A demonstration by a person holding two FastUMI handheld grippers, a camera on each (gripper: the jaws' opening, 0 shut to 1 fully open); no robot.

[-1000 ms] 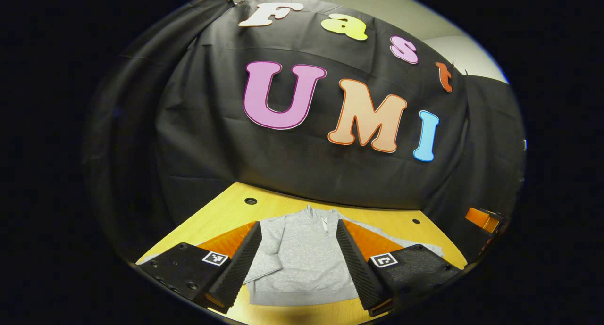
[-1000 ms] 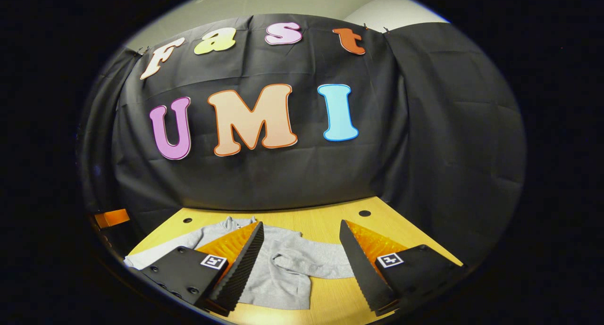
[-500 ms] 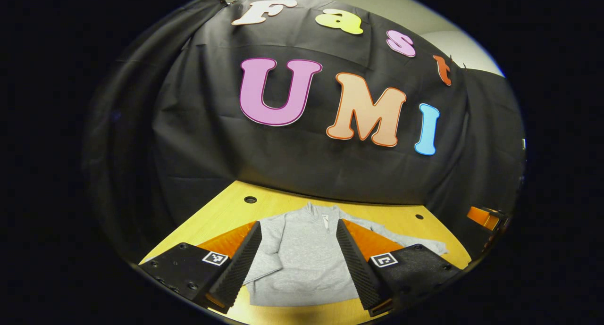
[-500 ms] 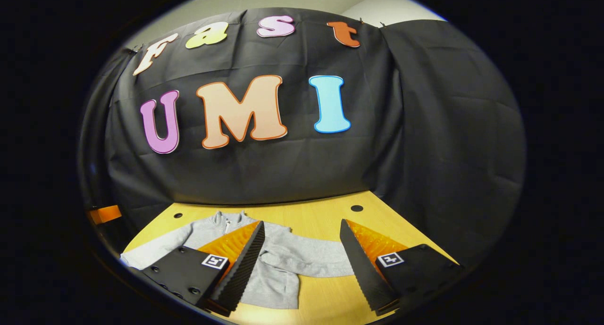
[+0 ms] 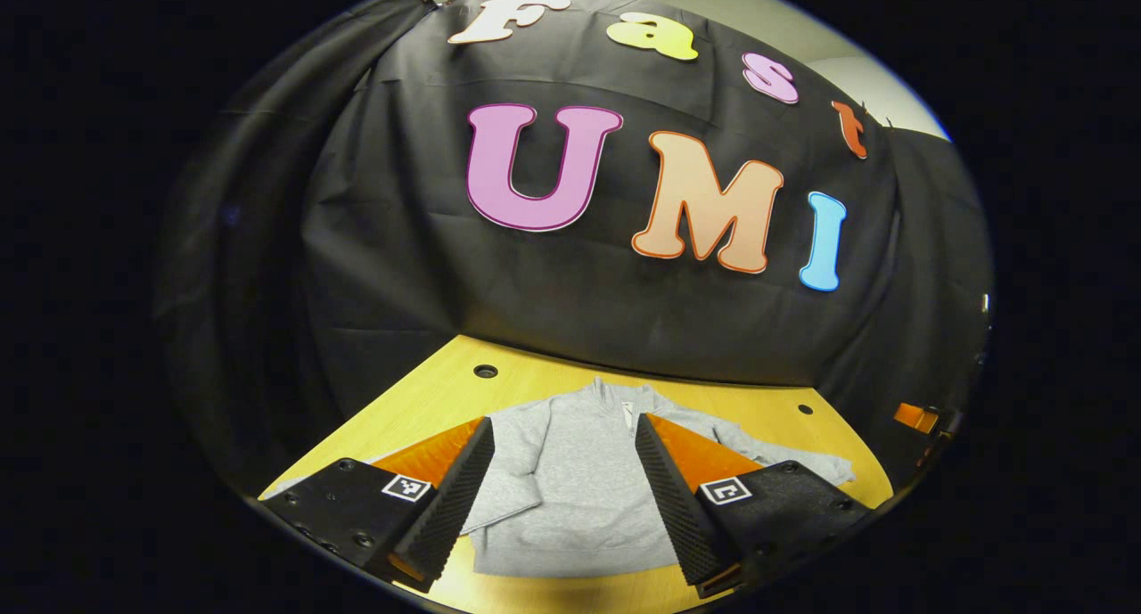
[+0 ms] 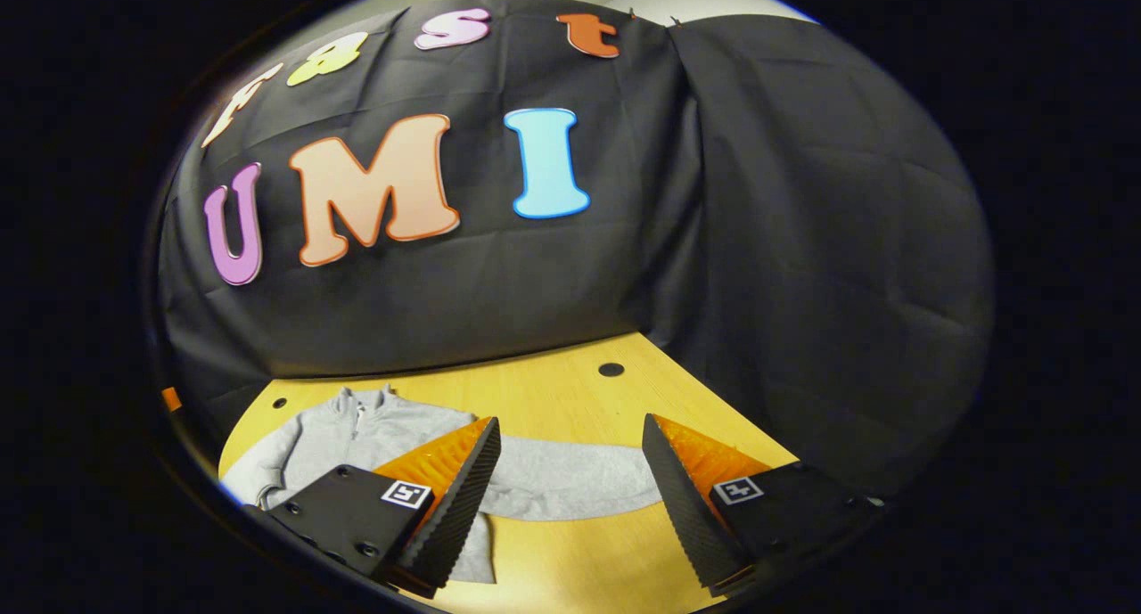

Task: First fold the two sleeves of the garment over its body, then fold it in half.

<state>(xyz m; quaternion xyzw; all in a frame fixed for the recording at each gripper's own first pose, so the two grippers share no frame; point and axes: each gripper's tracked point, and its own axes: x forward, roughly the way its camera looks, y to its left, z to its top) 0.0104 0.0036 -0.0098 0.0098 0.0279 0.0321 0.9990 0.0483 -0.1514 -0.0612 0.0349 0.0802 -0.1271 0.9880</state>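
A plain heather-grey garment (image 5: 579, 489) lies on a yellow wood-grain table (image 6: 570, 400) before black cloth (image 6: 802, 240).

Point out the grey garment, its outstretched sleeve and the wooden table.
grey garment (image 5: 575, 489), left gripper view, on the chest panel.
outstretched sleeve (image 6: 570, 485), right gripper view, mid-sleeve between the fingers.
wooden table (image 6: 570, 391), right gripper view, bare top behind the sleeve.
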